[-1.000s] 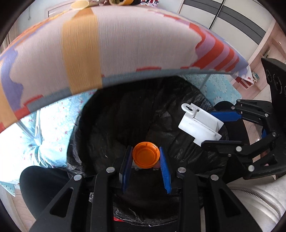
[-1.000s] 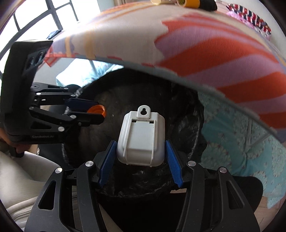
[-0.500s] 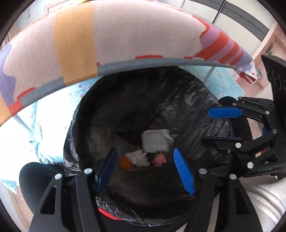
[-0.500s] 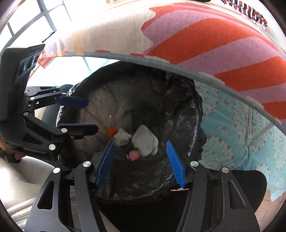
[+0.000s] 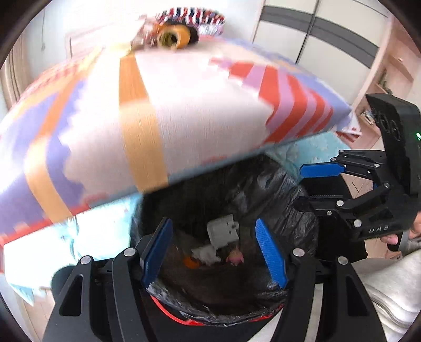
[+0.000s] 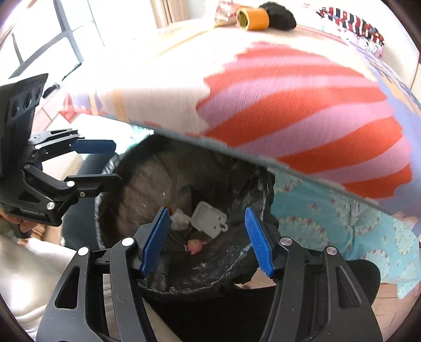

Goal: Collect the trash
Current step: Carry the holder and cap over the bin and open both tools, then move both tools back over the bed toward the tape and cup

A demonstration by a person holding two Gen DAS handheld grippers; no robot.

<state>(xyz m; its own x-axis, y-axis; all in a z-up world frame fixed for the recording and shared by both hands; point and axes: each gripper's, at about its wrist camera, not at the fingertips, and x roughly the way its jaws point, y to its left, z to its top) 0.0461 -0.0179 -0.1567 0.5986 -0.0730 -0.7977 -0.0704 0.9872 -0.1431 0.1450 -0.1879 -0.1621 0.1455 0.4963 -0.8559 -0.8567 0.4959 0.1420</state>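
Observation:
A bin lined with a black bag [image 5: 297, 207] [image 6: 260, 189] stands below the table edge. In it lie a white plastic case [image 5: 222, 230] [image 6: 209, 219], an orange cap [image 5: 190, 262], a crumpled white tissue [image 5: 206, 254] [image 6: 180, 219] and a small pink toy [image 5: 236, 257] [image 6: 194, 246]. My left gripper [image 5: 214, 251] is open and empty above the bin; it also shows in the right wrist view [image 6: 105, 163]. My right gripper [image 6: 206, 240] is open and empty above the bin, and shows in the left wrist view [image 5: 313, 184].
A table with a striped red, purple and orange cloth [image 5: 184, 113] [image 6: 289, 105] overhangs the bin. At its far edge lie an orange tape roll [image 5: 175, 36] [image 6: 252, 18], a black object [image 6: 280, 17] and a striped cloth [image 6: 350, 23]. A light blue mat [image 6: 329, 210] covers the floor.
A second ago my left gripper held the orange cap and my right held the white case. Both opened and dropped them into the bin. Both grippers have since tilted upward.

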